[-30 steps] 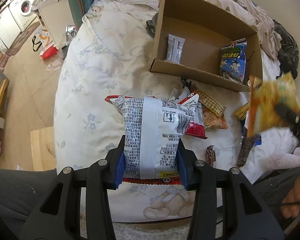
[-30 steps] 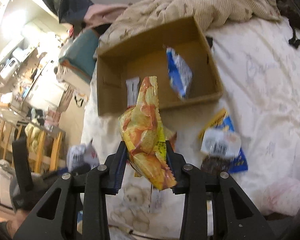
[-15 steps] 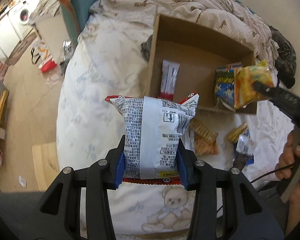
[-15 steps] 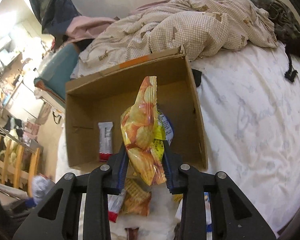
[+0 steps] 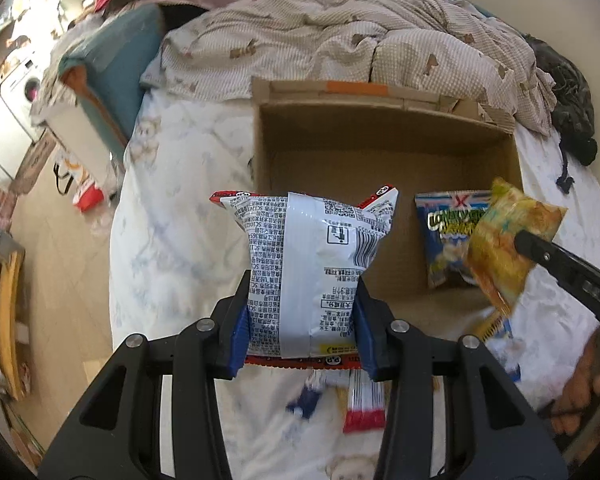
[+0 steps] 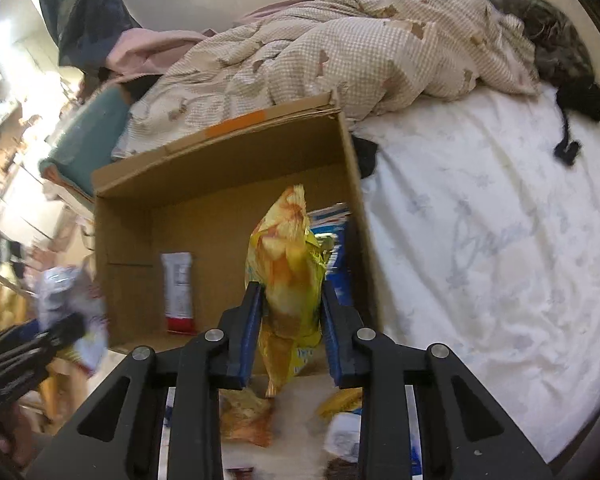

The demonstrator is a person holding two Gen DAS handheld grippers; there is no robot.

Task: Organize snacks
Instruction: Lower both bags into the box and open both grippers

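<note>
- Both tongs are loaded: my left tongs (image 5: 302, 316) are pinching a white printed snack bag (image 5: 308, 268) by its lower half, blue pads pressed into both side edges, the bag standing upright with its crimped top corners flaring out.
- My right tongs (image 6: 286, 324) are clamped on a yellow-orange chip bag (image 6: 286, 276), gripped edge-on around its middle so it stands tall and thin between the pads.
- Both bags look air-filled and very light, with slick, crinkly film; I judge they will dent under squeeze and the contents crush easily, so a grip near a seam or the lower edge, as now, seems safest, and release should need only a small opening.
- Just below the tongs, loose packets (image 6: 246, 416) lie blurred on the bed sheet (image 6: 500, 260), a soft white quilted cloth with faint flower prints.
- Beyond them sits the open cardboard box (image 5: 260, 152), stiff brown walls with a strip of orange tape on its far flap; both held bags hover at its near edge.
- Inside the box, a blue snack bag (image 5: 444, 240) leans at the right, and a slim white and red packet (image 6: 177, 292) stands at the left.
- Farthest off, a rumpled checked duvet (image 5: 340, 40) is heaped behind the box.
</note>
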